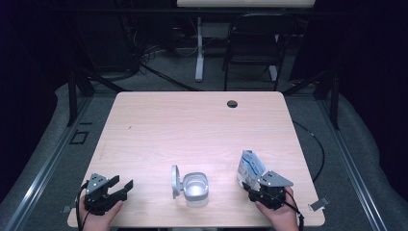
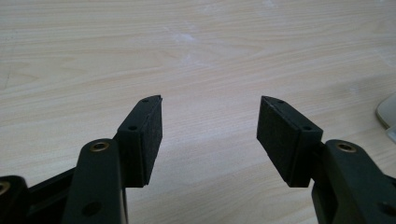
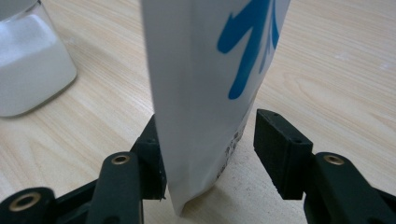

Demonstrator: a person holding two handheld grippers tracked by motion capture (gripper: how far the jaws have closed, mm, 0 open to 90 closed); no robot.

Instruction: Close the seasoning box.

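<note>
While the white pouch (image 3: 205,93) with blue print is standing upright on the wooden surface (image 1: 192,125) near its front right corner, the right gripper (image 3: 210,149) is sitting low around the pouch's bottom end. Seen in the right gripper view, the jaws are standing fairly wide: the left-hand pad is lying against the pouch's side, while the right-hand pad is standing off with a clear gap showing beside it, so the pads are not squeezing the pouch. From the high view the right gripper (image 1: 265,188) is sitting just in front of the person's right hand (image 1: 281,214), with the pouch (image 1: 250,166) rising beyond it.

To the left of the pouch, near the middle of the front edge, a small clear container (image 1: 196,188) is standing with its round lid (image 1: 175,181) flipped open and tilting up on its left side. White powder is showing inside the container (image 3: 28,60) in the right gripper view.

Well apart on the left, the left gripper (image 1: 121,188) is resting near the front left corner, held by the left hand (image 1: 98,216). Its jaws are standing wide open in the left gripper view (image 2: 210,135), with nothing but bare wood between the pads.
</note>
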